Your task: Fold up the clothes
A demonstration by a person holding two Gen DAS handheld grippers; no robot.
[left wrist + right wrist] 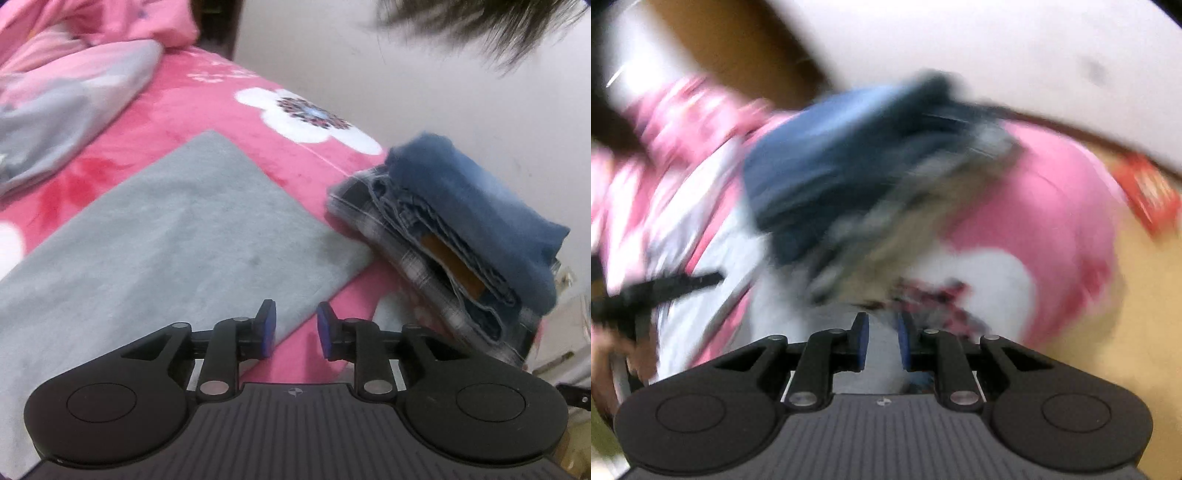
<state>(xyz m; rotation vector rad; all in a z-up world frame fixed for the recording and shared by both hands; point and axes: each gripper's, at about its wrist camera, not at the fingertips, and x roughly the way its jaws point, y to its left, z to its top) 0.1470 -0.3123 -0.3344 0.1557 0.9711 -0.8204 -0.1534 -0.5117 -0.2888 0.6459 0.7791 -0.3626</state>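
Two grippers, both with jaws apart and nothing between the blue pads. Left gripper hangs over the pink floral blanket on the bed, at the near edge of a folded grey cloth. Grey cloth lies flat, a neat rectangle, long axis running diagonally from lower left up toward the far right corner, which points at the white flower print. Just beside its right edge, a stack of folded clothes: blue knit on top, denim jeans with a tan label in the middle, plaid fabric underneath, folds facing the camera; stack's long axis runs from upper left to lower right along the bed edge near the white wall. Loose grey garment, unfolded, lies far left. Right gripper view is heavily motion-blurred; the same blue stack shows ahead on the pink blanket, well apart from the pads.
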